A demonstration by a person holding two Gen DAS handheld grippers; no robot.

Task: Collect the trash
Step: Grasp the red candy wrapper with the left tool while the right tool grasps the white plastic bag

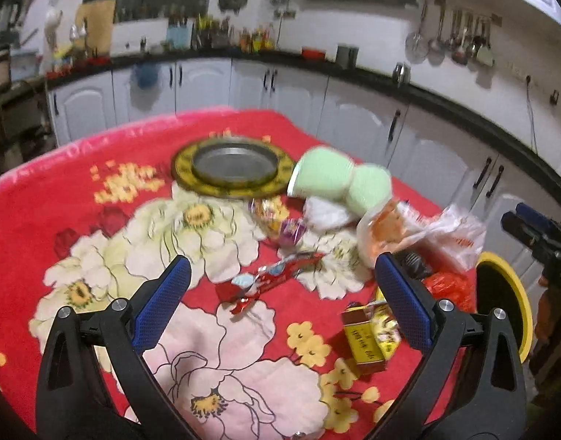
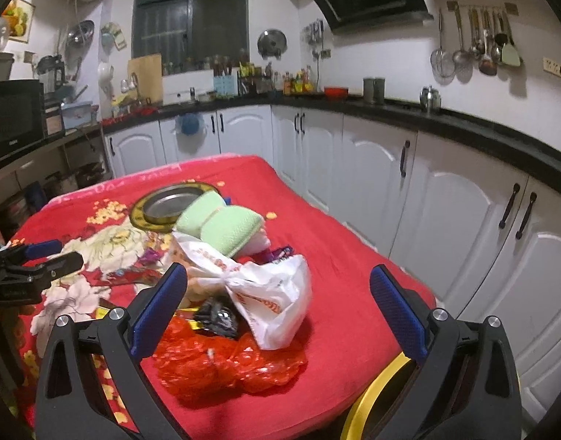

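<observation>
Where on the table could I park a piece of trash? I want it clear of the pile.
Free: the blanket left of the metal tray, and the near-left flowers. Crowded: the right side, with green sponges, white plastic bag, red bag and red wrapper.

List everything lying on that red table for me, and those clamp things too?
blanket: one, red with flowers, covering the table
tray: one, grey with yellow rim, far side
sponges: two, green, beside the tray
white bag: one, white with orange print, right side
red bag: one, red, near edge
red wrapper: one, centre
small box: one, yellow and brown, near right
bin: one, yellow rim, beside the table
left gripper: open, empty
right gripper: open, empty
</observation>
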